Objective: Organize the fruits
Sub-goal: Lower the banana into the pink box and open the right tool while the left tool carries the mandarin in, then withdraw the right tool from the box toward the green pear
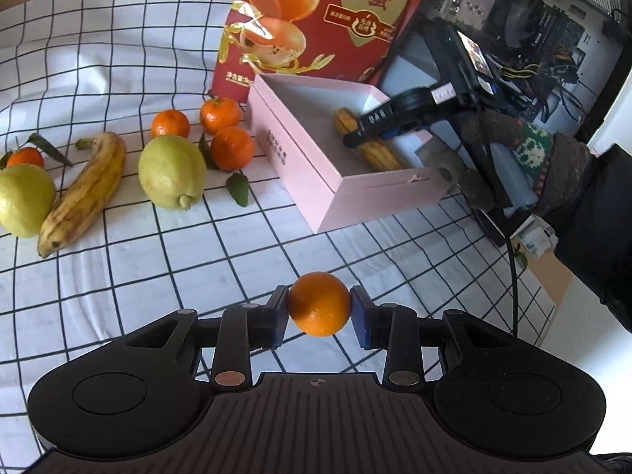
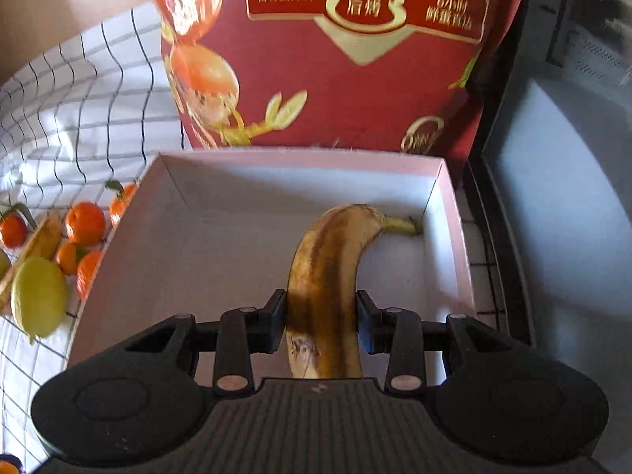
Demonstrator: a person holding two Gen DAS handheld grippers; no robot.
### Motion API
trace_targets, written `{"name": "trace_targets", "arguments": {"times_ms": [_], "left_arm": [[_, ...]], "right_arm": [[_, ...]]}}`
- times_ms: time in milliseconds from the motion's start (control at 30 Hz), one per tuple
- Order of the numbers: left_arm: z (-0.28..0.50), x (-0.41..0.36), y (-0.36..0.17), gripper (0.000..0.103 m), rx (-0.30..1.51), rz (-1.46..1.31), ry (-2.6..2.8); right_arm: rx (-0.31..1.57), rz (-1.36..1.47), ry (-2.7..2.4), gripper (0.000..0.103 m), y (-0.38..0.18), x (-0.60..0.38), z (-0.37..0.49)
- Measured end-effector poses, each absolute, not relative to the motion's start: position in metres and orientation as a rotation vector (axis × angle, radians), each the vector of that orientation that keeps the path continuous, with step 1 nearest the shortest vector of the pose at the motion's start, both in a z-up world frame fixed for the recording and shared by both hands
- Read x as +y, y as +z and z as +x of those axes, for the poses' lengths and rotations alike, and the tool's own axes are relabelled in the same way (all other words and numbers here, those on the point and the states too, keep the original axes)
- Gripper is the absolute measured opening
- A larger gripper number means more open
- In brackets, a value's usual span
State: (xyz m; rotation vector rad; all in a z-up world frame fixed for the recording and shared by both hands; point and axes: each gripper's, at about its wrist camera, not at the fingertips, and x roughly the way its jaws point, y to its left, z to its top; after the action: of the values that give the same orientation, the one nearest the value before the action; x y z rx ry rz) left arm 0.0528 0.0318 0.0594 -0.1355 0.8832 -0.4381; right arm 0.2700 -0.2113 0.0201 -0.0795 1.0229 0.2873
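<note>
**Banana going into the pink box, orange waiting its turn**

Both tongs are loaded: the right gripper [image 2: 320,316] is clamped across a spotted banana [image 2: 324,276], and the left gripper [image 1: 319,310] pinches a small orange [image 1: 319,303] between its blue pads.

From where I stand, the move turns on the banana and the pink box [image 2: 300,158]. The fruit's long axis runs straight away from the right gripper, its stem nearly in the far right corner, so it lies along the box's right wall with the floor to its left bare. The right hand is already over the box; the left hangs above the checked cloth [image 1: 158,276], short of the near wall, with the box ahead and to its right (so the right should, I reckon, let go first).

Outside wait 1 more banana [image 1: 85,193], 2 lemons [image 1: 172,172] and 4 mandarins [image 1: 232,148].

I cannot tell whether the held banana touches the floor yet; its near end is hidden behind the gripper body. The right view is blurred, and the red bag [image 1: 316,19] behind is cut off at the top.
</note>
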Motion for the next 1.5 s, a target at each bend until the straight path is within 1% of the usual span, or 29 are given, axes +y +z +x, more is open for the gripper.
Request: {"name": "trace_targets", "arguments": {"times_ms": [100, 167, 233, 267, 333, 400, 567, 767, 867, 1033, 1167, 1367, 1500], "left_arm": [[0.057, 0.032, 0.059, 0.038, 0.886, -0.138, -0.435], [0.062, 0.029, 0.061, 0.038, 0.885, -0.132, -0.443], [0.069, 0.025, 0.065, 0.038, 0.878, -0.127, -0.458], [0.074, 0.021, 0.068, 0.038, 0.870, -0.127, -0.471], [0.088, 0.012, 0.075, 0.038, 0.853, -0.130, -0.496], [0.105, 0.000, 0.085, 0.038, 0.826, -0.140, -0.525], [0.166, -0.042, 0.097, 0.038, 0.804, -0.188, -0.569], [0.241, -0.081, 0.098, 0.038, 0.822, -0.311, -0.566], [0.254, -0.088, 0.099, 0.038, 0.807, -0.332, -0.560], [0.238, -0.071, 0.108, 0.038, 0.738, -0.314, -0.550], [0.198, -0.036, 0.110, 0.038, 0.649, -0.231, -0.494], [0.135, 0.049, 0.099, 0.038, 0.613, -0.181, -0.241], [0.102, 0.114, 0.090, 0.038, 0.630, -0.192, -0.001]], "right_arm": [[1.025, -0.080, 0.273, 0.037, 0.022, -0.213, 0.262], [0.971, -0.067, 0.288, 0.042, 0.037, -0.218, 0.245], [0.874, -0.100, 0.283, 0.053, 0.058, -0.221, 0.212], [0.827, -0.120, 0.273, 0.055, 0.067, -0.224, 0.192], [0.750, -0.156, 0.266, 0.065, 0.081, -0.227, 0.149], [0.705, -0.183, 0.262, 0.068, 0.087, -0.231, 0.109], [0.748, -0.137, 0.204, 0.069, 0.075, -0.241, 0.045], [0.794, -0.073, 0.121, 0.069, 0.055, -0.254, 0.008], [0.808, -0.051, 0.106, 0.069, 0.049, -0.258, -0.001], [0.824, -0.067, 0.084, 0.069, 0.041, -0.259, -0.007], [0.820, -0.070, 0.116, 0.069, 0.038, -0.251, -0.003], [0.770, -0.113, 0.242, 0.069, 0.044, -0.218, 0.014], [0.735, -0.144, 0.372, 0.069, 0.051, -0.183, 0.027]]}}
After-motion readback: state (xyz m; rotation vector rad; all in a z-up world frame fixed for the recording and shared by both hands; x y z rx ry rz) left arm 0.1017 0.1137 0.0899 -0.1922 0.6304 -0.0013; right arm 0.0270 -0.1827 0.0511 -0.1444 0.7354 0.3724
